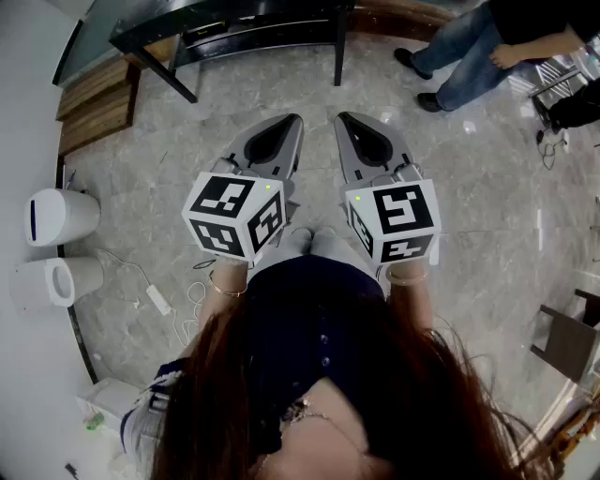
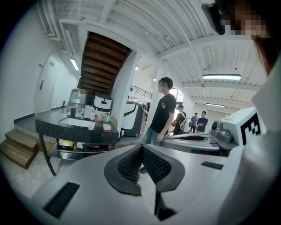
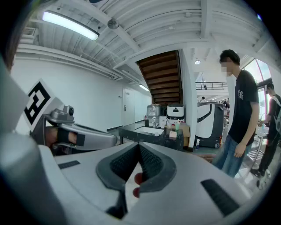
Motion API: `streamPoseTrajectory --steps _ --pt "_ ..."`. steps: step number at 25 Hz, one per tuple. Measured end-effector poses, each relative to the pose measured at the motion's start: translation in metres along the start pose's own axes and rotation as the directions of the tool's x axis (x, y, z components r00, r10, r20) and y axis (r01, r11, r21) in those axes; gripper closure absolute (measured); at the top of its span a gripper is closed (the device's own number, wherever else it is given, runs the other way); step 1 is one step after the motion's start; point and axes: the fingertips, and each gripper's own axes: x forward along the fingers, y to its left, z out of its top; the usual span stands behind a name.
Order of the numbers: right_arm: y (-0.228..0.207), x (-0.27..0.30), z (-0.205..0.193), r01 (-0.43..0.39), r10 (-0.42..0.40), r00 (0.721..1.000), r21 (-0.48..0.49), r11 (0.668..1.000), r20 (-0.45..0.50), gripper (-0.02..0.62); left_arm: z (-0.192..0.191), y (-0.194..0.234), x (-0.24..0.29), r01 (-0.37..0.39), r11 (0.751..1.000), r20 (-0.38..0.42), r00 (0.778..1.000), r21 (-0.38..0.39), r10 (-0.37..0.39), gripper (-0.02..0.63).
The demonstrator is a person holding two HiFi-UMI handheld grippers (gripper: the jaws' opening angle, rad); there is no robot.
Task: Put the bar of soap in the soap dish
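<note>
Both grippers are held out level side by side over the marble floor, well short of the dark table [image 1: 234, 23]. My left gripper [image 1: 291, 120] is shut with nothing between its pads, and its tips meet in the left gripper view [image 2: 141, 147]. My right gripper [image 1: 345, 117] is shut and empty too [image 3: 138, 145]. The table [image 2: 74, 127] [image 3: 145, 132] carries an inset basin, appliances and small items. They are too small for me to tell a bar of soap or a soap dish among them.
A person in a black T-shirt and jeans [image 2: 163, 112] [image 3: 239, 114] stands to the right of the table, legs at the top right [image 1: 459, 56]. Wooden steps [image 1: 94, 103] and white bins [image 1: 61, 216] line the left wall. A chair [image 1: 567, 342] stands at the right.
</note>
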Motion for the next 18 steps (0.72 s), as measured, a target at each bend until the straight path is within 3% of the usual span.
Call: streamPoseTrajectory --steps 10,18 --pt "-0.041 0.018 0.001 -0.036 0.035 0.999 0.039 0.999 0.016 0.588 0.011 0.005 0.040 -0.035 0.999 0.012 0.999 -0.015 0.035 0.614" --pt "-0.052 0.060 0.002 -0.065 0.065 0.998 0.063 0.996 0.006 0.586 0.021 0.038 0.067 -0.050 0.998 0.004 0.999 -0.023 0.051 0.614"
